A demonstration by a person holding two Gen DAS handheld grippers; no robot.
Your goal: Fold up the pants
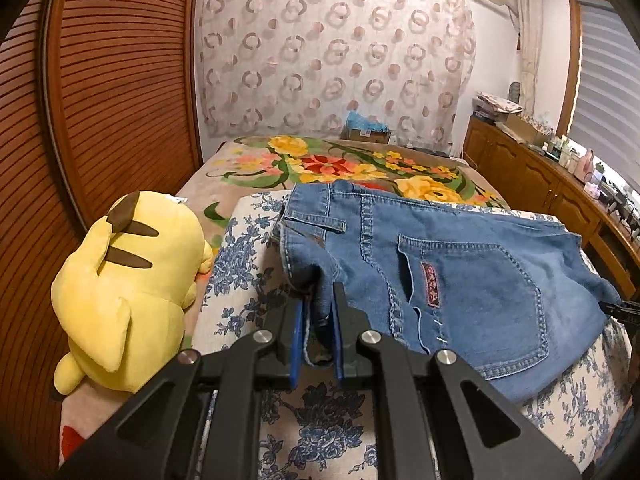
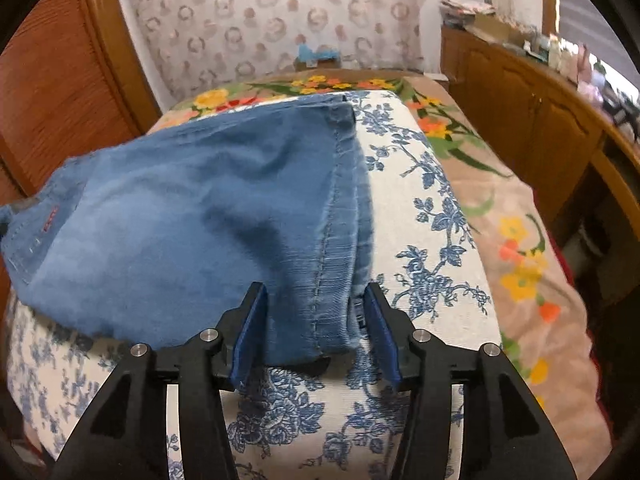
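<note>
Blue denim pants (image 1: 460, 280) lie folded on a white cover with blue flowers (image 1: 248, 248), back pocket facing up. My left gripper (image 1: 320, 300) is shut on a bunched edge of the pants near the waistband. In the right wrist view the other end of the pants (image 2: 180, 220) lies on the flowered cover (image 2: 420, 220). My right gripper (image 2: 314, 296) stands open, with a seamed edge of the denim lying loose between its blue pads (image 2: 380, 332). A black tip of the right gripper (image 1: 624, 308) shows at the far right edge of the pants.
A yellow plush toy (image 1: 128, 280) lies left of the pants, on a flowered blanket (image 1: 340, 160) that covers the bed. A slatted wooden door (image 1: 100, 100) stands on the left. A wooden cabinet (image 1: 540, 176) with small items on top runs along the right.
</note>
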